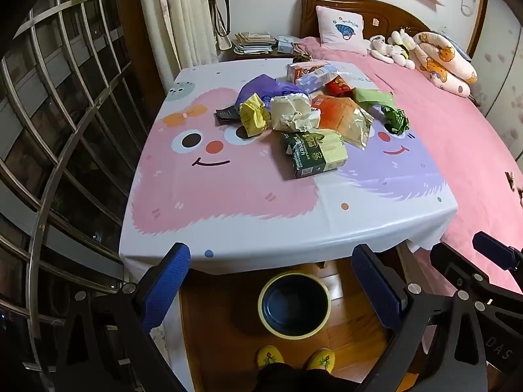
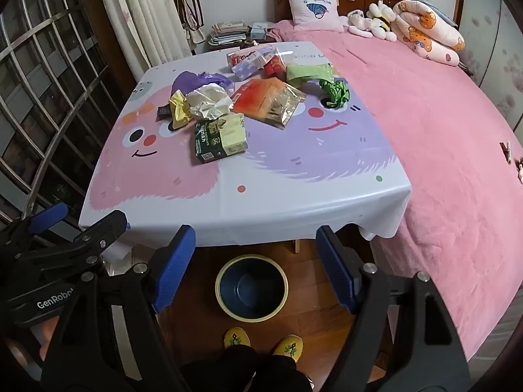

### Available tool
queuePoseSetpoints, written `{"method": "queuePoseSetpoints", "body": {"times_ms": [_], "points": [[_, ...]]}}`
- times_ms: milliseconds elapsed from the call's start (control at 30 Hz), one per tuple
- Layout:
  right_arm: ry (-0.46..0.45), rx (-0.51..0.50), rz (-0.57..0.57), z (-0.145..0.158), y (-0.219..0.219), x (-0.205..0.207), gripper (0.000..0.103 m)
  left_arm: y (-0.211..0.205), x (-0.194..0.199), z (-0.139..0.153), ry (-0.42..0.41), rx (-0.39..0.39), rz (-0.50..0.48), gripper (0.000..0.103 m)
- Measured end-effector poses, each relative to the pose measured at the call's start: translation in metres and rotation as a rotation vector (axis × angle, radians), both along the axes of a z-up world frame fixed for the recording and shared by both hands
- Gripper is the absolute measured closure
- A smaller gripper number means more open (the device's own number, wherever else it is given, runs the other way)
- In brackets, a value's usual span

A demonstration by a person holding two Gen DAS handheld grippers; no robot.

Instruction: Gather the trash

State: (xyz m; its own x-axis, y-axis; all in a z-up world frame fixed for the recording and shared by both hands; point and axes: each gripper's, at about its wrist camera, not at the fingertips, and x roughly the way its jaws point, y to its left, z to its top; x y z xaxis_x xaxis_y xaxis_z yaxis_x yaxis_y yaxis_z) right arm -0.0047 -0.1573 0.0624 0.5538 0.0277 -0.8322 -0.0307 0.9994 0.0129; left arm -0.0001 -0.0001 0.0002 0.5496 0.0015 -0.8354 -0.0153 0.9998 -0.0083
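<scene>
A heap of trash lies on the far half of the table point(image 1: 228, 228): a green chocolate box point(image 1: 315, 153) point(image 2: 219, 142) nearest me, crumpled white paper point(image 1: 294, 112) point(image 2: 207, 103), a yellow wrapper point(image 1: 253, 116), an orange foil bag point(image 1: 343, 119) point(image 2: 268, 101), a purple bag point(image 1: 264, 88) and a green crumpled ball point(image 1: 395, 119) point(image 2: 335, 93). A dark blue bin with a yellow rim point(image 1: 294, 305) point(image 2: 251, 287) stands on the floor in front of the table. My left gripper point(image 1: 278, 281) and right gripper point(image 2: 256, 261) both hang open and empty above the bin, short of the table's near edge.
A pink bed point(image 2: 441, 130) with a pillow and soft toys runs along the table's right side. A barred window point(image 1: 65, 114) fills the left. A nightstand with papers point(image 1: 255, 44) stands behind the table. The person's yellow slippers point(image 1: 294, 357) rest on the wooden floor by the bin.
</scene>
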Motion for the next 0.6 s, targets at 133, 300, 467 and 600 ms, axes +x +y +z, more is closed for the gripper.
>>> {"method": "queuePoseSetpoints", "body": {"times_ms": [133, 300, 467, 600], "points": [[0.002, -0.008, 0.007, -0.001, -0.001, 0.001, 0.029, 0.001, 0.001, 0.0, 0.003, -0.015, -0.002, 0.002], [0.001, -0.012, 0.004, -0.003, 0.001, 0.0, 0.029, 0.011, 0.0, 0.006, -0.003, -0.02, 0.001, 0.002], [0.005, -0.008, 0.006, -0.002, -0.004, 0.001, 0.029, 0.01, -0.003, 0.009, -0.006, -0.013, 0.006, 0.002], [0.009, 0.0, 0.013, -0.005, 0.001, -0.002, 0.029, 0.015, -0.005, 0.013, 0.003, -0.016, 0.011, 0.002]]}}
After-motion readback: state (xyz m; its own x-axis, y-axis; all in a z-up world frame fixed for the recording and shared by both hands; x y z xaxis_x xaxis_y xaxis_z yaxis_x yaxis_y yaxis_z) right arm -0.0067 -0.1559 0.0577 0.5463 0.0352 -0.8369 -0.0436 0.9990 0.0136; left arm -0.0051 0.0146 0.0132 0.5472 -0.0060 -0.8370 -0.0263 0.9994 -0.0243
